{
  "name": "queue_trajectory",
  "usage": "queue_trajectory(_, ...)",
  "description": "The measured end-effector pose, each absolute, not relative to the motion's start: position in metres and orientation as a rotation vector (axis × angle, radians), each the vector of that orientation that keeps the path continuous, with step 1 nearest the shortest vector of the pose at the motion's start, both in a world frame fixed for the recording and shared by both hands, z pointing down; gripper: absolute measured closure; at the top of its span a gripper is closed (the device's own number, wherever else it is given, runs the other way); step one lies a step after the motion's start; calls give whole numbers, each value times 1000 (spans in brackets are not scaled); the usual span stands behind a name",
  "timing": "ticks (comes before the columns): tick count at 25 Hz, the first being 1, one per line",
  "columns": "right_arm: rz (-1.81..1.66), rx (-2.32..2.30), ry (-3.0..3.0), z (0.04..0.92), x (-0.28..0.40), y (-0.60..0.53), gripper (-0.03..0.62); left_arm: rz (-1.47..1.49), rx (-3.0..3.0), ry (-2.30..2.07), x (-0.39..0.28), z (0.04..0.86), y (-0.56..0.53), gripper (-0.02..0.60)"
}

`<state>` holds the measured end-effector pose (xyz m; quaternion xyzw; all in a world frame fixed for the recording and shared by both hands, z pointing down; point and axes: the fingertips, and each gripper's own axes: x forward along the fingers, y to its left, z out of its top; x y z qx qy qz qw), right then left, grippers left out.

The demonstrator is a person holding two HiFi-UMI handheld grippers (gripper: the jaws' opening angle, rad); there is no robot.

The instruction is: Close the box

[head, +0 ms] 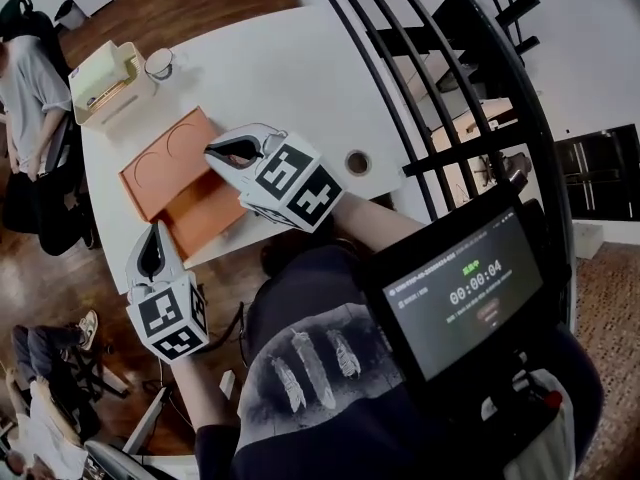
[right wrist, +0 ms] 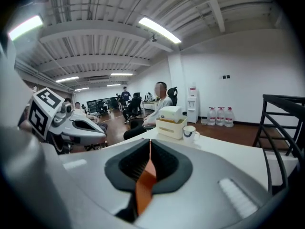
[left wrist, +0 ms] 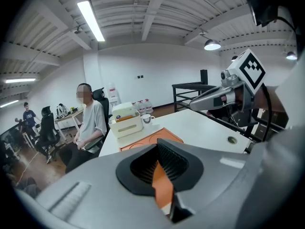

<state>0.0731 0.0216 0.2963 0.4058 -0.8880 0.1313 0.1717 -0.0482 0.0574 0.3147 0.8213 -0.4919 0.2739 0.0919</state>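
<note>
An orange box lies opened flat on the white table, with its two-circle half toward the far left; it also shows in the left gripper view. My right gripper hovers over the box's right part, jaws together with nothing between them. My left gripper is held off the table's near edge, below the box, also shut and empty. In each gripper view the jaws meet around their own orange strip.
A cream organiser box and a white mug stand at the table's far left corner. A round cable hole lies right of the grippers. A black railing runs along the right. A seated person is at the left.
</note>
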Motion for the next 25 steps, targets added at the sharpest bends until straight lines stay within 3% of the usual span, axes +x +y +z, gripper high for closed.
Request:
queue_trajectory(15, 369, 835, -2514, 330, 212, -27, 583, 892, 2198, -1596, 54, 309, 66, 566)
queue_trajectory(19, 388, 819, -2421, 367, 232, -52, 583, 986, 2175, -1566, 39, 333, 57, 566)
queue_trajectory(25, 333, 610, -2269, 424, 201, -73, 583, 952, 1954, -1475, 4, 396, 98, 566)
